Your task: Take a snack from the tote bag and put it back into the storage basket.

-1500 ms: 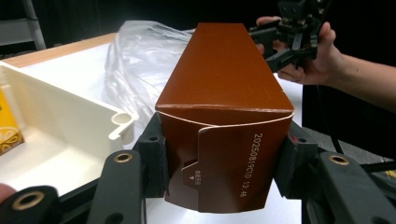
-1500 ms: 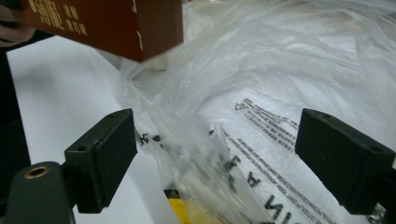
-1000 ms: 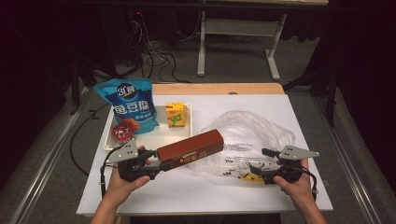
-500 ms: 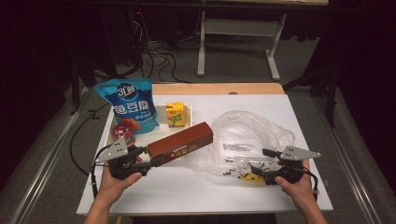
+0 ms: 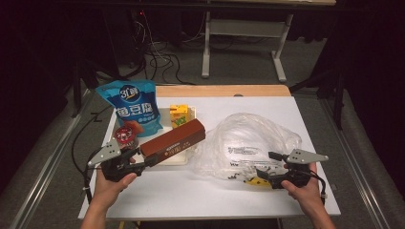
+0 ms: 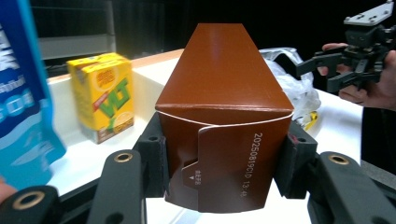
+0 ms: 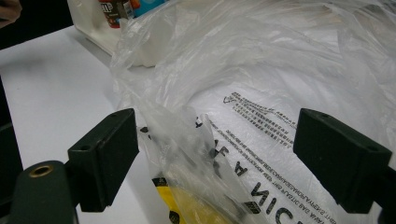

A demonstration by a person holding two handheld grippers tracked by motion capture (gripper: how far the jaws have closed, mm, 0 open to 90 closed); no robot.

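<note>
Left gripper (image 5: 143, 161) at the near left of the white table (image 5: 200, 195), its fingers (image 6: 154, 154) pinching the near end of a long brown cardboard box (image 5: 173, 138) from both sides. Box raised, slanting up and away towards the table's middle, its far end above a shallow white tray (image 5: 165, 117). Seen again in the left gripper view as a brown carton (image 6: 224, 116) with a tucked end flap and a printed date code, clamped between the two black pads.

On the tray: a small yellow drink carton (image 5: 179, 114) with green lettering, upright, just beyond the box. To its left a tall blue snack pouch (image 5: 129, 107) with white characters, upright, and a small round dark tin with a red label (image 5: 126, 136) in front of the pouch.

Right gripper (image 5: 265, 172) at the near right of the table, fingers (image 7: 109, 149) spread wide, not pressing on anything. Between them the crumpled edge of a clear plastic bag (image 5: 248, 143) with black print, lying on the right half of the table, loose and puffed up. Something yellow (image 7: 196, 205) inside the bag near its near edge, just below the spread fingers; too blurred to name.

Box and bag near each other, whether touching cannot be told.
</note>
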